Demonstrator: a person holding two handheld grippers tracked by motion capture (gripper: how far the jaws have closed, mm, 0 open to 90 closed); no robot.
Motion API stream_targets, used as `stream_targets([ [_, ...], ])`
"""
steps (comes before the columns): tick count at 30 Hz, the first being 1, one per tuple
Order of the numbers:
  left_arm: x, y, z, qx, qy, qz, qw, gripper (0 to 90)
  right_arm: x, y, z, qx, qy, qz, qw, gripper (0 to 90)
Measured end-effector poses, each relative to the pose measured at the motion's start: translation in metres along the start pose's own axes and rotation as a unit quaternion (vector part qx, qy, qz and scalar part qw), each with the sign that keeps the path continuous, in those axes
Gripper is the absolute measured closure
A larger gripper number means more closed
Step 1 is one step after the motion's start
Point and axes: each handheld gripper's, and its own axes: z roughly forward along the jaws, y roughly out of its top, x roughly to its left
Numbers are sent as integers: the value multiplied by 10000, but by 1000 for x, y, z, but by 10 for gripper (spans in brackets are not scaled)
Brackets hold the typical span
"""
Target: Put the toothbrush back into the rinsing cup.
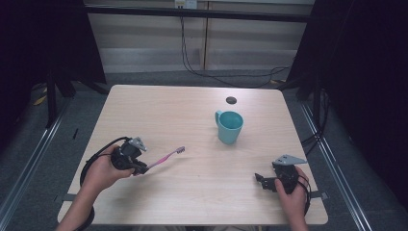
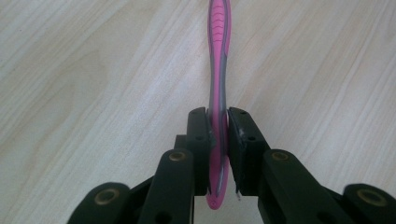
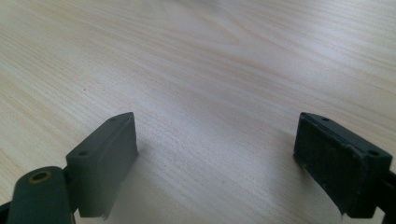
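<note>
The wooden table [image 1: 192, 192] carries a teal cup [image 1: 229, 127] standing upright, mouth open, right of centre. The left gripper [image 1: 142, 169] clamps a pink toothbrush [image 1: 166, 156] near its handle end, leaving the bristled head free and aimed toward the cup, seemingly for insertion. The right gripper [image 1: 260, 181] idles over bare wood, jaws apart, holding nothing.

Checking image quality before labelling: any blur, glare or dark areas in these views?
High view: table evenly lit, surroundings dark. Left gripper view: toothbrush sharp, fingers unlit. Right gripper view: soft glare at the table's far edge, nearest fingers slightly soft.
</note>
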Motion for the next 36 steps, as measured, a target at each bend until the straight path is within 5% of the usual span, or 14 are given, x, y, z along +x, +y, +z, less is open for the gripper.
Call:
stream_targets([
  [13,-1,5,-8,-477,39,-115,9988,796,0,0,0,3,-8,-27,10000,128],
  [21,-5,9,-12,-923,146,-139,9955,796,2,1,1,7,-116,63,9999,127],
  [31,-6,11,-13,-1150,154,-156,9931,796,8,3,3,-22,-237,204,9995,147],
  [36,-6,16,-15,-1295,223,-160,9912,796,18,16,8,87,-105,-65,9999,158],
])
